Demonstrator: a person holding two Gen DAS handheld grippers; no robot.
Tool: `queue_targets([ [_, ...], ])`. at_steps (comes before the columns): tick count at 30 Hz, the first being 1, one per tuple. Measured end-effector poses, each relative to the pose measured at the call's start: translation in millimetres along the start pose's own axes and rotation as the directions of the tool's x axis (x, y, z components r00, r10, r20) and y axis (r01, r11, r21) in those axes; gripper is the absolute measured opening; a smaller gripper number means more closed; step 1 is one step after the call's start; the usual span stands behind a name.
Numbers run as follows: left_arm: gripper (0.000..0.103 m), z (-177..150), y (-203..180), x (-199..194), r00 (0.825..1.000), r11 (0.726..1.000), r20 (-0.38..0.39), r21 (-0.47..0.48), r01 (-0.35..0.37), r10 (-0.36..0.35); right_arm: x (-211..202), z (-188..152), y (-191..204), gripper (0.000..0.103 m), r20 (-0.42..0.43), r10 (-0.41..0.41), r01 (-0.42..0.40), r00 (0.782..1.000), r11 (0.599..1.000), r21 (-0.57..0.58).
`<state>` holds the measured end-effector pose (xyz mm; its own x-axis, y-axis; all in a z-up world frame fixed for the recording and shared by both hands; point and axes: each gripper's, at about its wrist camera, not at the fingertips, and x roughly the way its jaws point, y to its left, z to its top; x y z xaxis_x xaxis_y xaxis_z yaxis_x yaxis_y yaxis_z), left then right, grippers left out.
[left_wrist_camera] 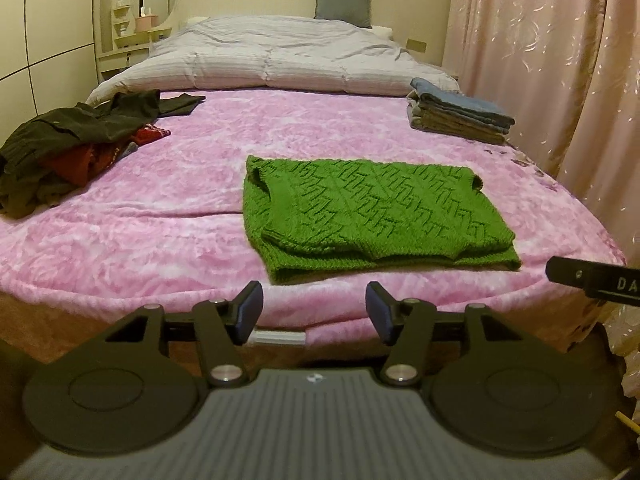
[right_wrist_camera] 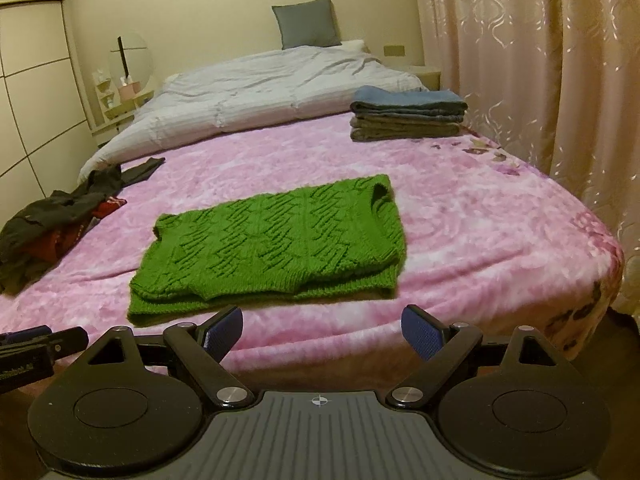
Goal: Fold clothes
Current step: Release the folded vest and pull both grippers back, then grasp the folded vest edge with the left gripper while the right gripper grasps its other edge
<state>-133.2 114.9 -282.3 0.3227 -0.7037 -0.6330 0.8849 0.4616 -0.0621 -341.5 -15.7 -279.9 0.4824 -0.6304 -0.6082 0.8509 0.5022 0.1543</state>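
1. The folded sweater (left_wrist_camera: 372, 216) is bright green, knitted in a raised zigzag, chevron-like pattern.
2. The blanket (left_wrist_camera: 160, 208) on the bed is mottled pink and white, with darker floral print along its right edge.
3. The duvet (left_wrist_camera: 280, 60) beyond it is pale grey-white with faint stripes.
4. The cushion (left_wrist_camera: 342, 0) at the wall is plain slate grey.
5. The folded stack (right_wrist_camera: 408, 114) runs blue on top, then grey and olive-brown layers.
6. The unfolded heap (left_wrist_camera: 60, 148) is dark olive-black with red patterned cloth underneath.
7. The curtain (right_wrist_camera: 540, 80) is pale pink with shiny wavy swirls.
8. The left claw (left_wrist_camera: 314, 312) and right claw (right_wrist_camera: 322, 334) are black with blue textured pads (right_wrist_camera: 422, 334).
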Motion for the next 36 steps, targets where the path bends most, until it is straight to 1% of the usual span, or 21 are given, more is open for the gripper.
queue_targets([
  [4,0.053,2.7,2.2,6.2,1.0,1.0,-0.008,-0.007,0.011,-0.011,9.7,2.5,1.3,0.089,-0.019,-0.003,0.002,1.0,1.0,-0.006],
  [13,0.053,22.6,10.7,41.0,0.997,0.999,-0.075,-0.033,-0.008,0.005,49.1,13.8,1.1,0.089,-0.098,-0.02,0.019,0.995,1.0,-0.018],
  [18,0.053,35.1,14.4,64.4,0.993,0.999,-0.115,-0.033,-0.017,0.013,72.8,25.2,-4.5,0.089,-0.14,-0.035,0.034,0.99,0.999,-0.013],
  [22,0.053,39.7,21.4,80.2,0.992,1.0,-0.125,-0.03,-0.007,0.004,89.3,32.6,-13.1,0.089,-0.159,-0.038,0.038,0.987,0.999,-0.003],
  [24,0.051,39.7,27.7,87.4,0.992,1.0,-0.13,-0.031,0.004,-0.008,96.1,32.1,-25.9,0.089,-0.164,-0.025,0.03,0.986,0.999,0.026],
  [26,0.04,38.9,37.3,92.5,0.992,0.999,-0.122,-0.046,0.019,-0.024,101.5,30.9,-42.3,0.089,-0.161,0.0,0.013,0.987,0.997,0.076],
  [27,0.038,38.5,42.1,95.0,0.992,0.998,-0.118,-0.054,0.026,-0.032,102.4,30.0,-53.5,0.089,-0.147,0.024,-0.006,0.989,0.992,0.123],
  [29,0.032,39.6,49.2,101.3,0.993,0.996,-0.111,-0.072,0.042,-0.05,104.2,28.7,-76.2,0.089,-0.113,0.075,-0.049,0.991,0.974,0.219],
  [30,0.029,41.4,52.2,104.6,0.993,0.995,-0.105,-0.078,0.053,-0.062,105.2,28.9,-88.6,0.089,-0.092,0.103,-0.074,0.99,0.959,0.275],
  [32,0.021,45.7,55.2,112.5,0.992,0.994,-0.095,-0.084,0.073,-0.081,110.7,30.5,-112.1,0.089,-0.06,0.155,-0.12,0.986,0.915,0.386],
  [34,0.019,50.6,52.8,121.8,0.99,0.991,-0.088,-0.08,0.103,-0.11,120.1,32.9,-132.3,0.089,-0.042,0.205,-0.16,0.978,0.86,0.484],
  [36,0.017,55.4,50.4,131.1,0.987,0.988,-0.081,-0.077,0.133,-0.139,132.5,34.4,-147.2,0.089,-0.048,0.228,-0.163,0.973,0.814,0.557],
])
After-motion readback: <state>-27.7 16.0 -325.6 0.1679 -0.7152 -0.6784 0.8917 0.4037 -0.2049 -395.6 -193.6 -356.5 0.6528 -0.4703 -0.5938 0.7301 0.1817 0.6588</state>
